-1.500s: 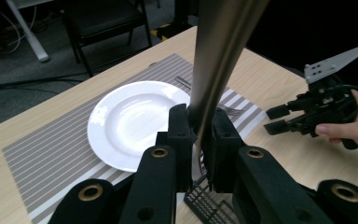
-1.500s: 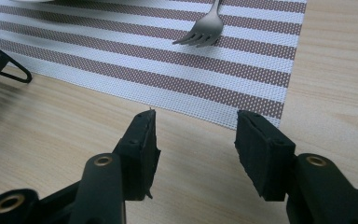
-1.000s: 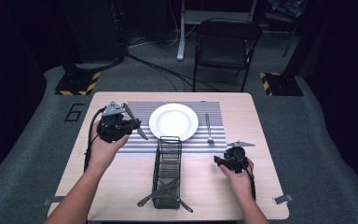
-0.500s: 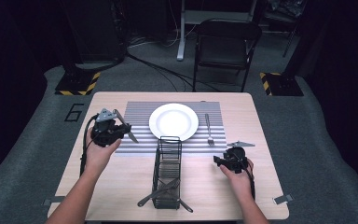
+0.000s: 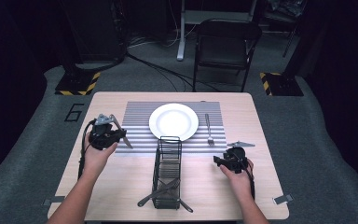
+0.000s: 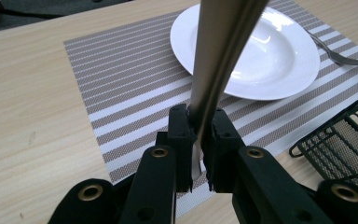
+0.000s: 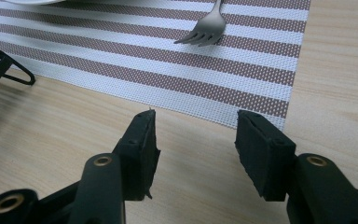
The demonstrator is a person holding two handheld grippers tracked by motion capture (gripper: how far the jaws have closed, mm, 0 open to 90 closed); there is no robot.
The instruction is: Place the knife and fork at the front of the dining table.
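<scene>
The left gripper (image 6: 199, 154) is clamped tight on a knife (image 6: 219, 60), pinched low on the blade, which slants up over the mat (image 5: 135, 114) left of the plate (image 5: 173, 121); thin, stiff, slick steel, light but liable to pivot, so it probably wants a firm hold nearer its middle; the right gripper (image 7: 196, 149) stands half open, empty, over bare table (image 7: 51, 140) near the fork (image 7: 207, 28).

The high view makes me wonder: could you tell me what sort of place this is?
Probably a lab or studio staged for a table-setting recording, not a dining room: the wooden table stands on grey carpet with a plate on a striped placemat, cables cross the floor, and hazard-striped bases sit behind.
</scene>
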